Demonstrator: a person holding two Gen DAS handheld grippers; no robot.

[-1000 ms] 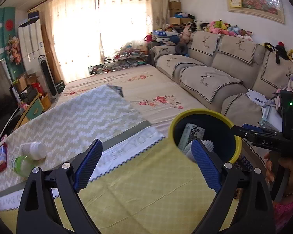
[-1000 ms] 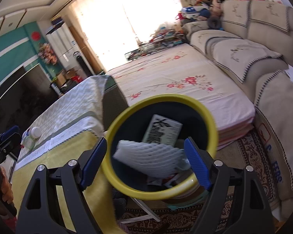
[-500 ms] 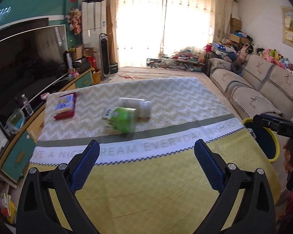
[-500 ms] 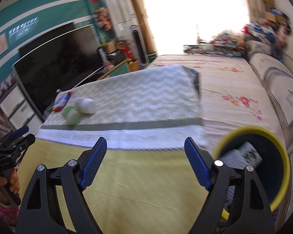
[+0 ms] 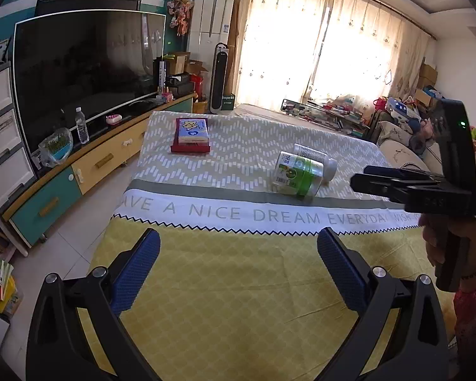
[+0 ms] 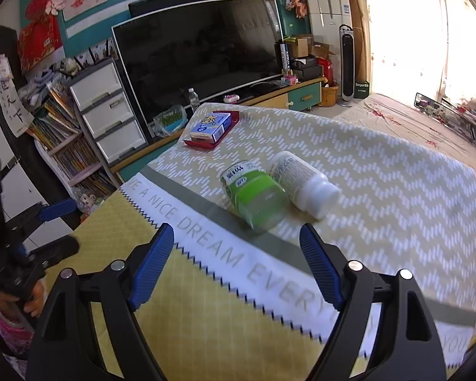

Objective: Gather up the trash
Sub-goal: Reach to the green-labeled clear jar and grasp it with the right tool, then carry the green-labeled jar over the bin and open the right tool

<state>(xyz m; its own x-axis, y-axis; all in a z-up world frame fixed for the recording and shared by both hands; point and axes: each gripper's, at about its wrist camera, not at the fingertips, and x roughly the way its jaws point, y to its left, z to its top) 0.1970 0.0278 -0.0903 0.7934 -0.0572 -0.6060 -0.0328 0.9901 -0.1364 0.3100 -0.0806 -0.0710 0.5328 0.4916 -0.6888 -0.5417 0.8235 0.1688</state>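
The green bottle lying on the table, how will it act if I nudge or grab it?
The green bottle lies on its side, so it would probably roll. It touches the white bottle, which may shift too. It looks like plastic, probably light.

Green-labelled bottle (image 6: 254, 195) motion-blurred; cloth lettering (image 5: 403, 217) cut by right gripper (image 5: 358, 179); window (image 5: 342, 50) overexposed

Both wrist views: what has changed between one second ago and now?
Both grippers swung from the yellow-rimmed bin to the table; the bin is out of view. Left gripper and right gripper are open, empty. Green bottle, white bottle and box lie unmoved.
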